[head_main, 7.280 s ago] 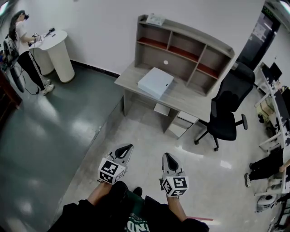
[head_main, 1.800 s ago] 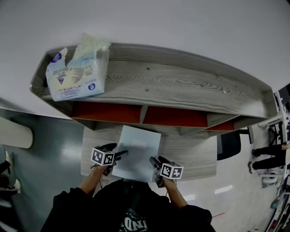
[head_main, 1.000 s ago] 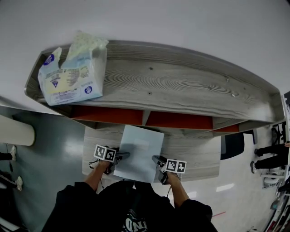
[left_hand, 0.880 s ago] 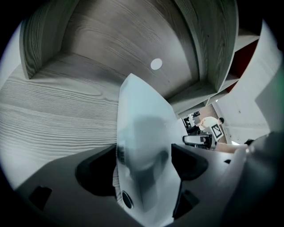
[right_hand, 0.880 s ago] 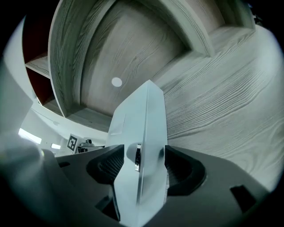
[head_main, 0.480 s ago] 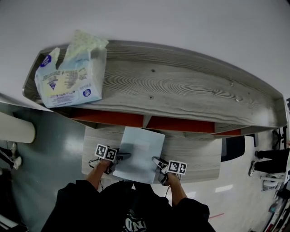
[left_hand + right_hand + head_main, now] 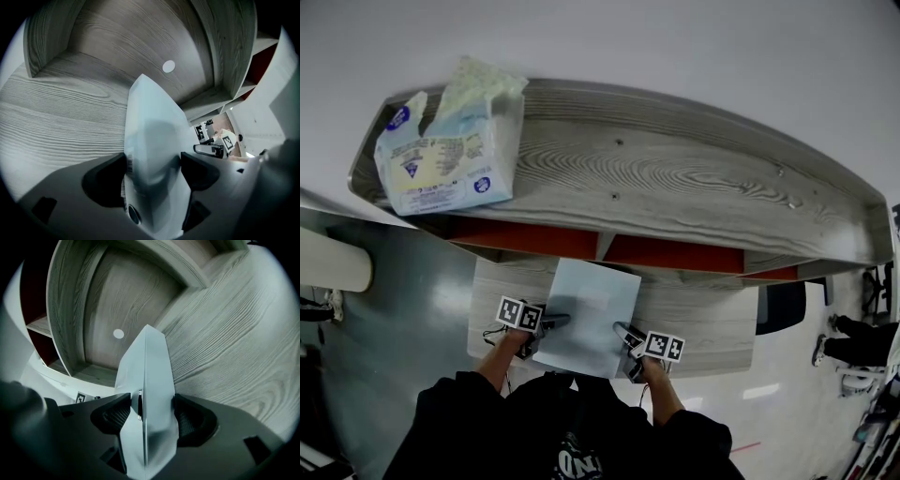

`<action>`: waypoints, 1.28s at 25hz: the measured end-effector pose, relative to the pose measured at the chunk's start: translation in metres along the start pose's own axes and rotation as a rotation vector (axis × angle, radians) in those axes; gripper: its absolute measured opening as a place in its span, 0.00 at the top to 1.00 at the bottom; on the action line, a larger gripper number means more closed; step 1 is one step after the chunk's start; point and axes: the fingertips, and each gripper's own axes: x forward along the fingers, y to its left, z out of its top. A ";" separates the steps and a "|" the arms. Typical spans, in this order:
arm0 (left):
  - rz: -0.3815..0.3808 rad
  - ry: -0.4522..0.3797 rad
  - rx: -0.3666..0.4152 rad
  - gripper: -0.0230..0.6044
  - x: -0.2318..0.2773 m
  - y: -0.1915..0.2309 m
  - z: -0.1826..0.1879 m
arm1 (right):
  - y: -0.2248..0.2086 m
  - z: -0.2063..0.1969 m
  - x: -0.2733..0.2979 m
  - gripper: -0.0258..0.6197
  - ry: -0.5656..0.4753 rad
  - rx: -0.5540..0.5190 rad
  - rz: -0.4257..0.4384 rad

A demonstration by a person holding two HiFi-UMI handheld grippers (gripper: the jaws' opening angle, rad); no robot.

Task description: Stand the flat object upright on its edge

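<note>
Tongs on both sides slant downward: the left tongs (image 7: 152, 176) clamp the flat white box (image 7: 588, 317) at its left edge; the right tongs (image 7: 151, 418), jaws just opened wide, straddle its right edge. The box lies flat on the grey woodgrain worktop (image 7: 703, 323) under a shelf unit (image 7: 675, 178). On top, a tissue pack (image 7: 445, 155) carries unreadable blue print.

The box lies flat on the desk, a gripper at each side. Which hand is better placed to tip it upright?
Left, probably. The left gripper presses both faces of the box; the fingers of the right gripper have just been opening, with the box's other side between them, so its hold looks looser.
</note>
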 end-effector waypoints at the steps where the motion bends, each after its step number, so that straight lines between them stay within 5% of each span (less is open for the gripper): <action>1: 0.004 -0.005 0.002 0.36 -0.001 -0.001 0.000 | 0.001 0.000 -0.001 0.54 -0.004 -0.001 -0.004; 13: 0.017 -0.097 0.079 0.36 -0.024 -0.024 0.007 | 0.026 0.008 -0.016 0.55 -0.024 -0.090 0.020; 32: 0.041 -0.214 0.254 0.37 -0.063 -0.061 0.020 | 0.086 0.026 -0.043 0.55 -0.047 -0.400 0.056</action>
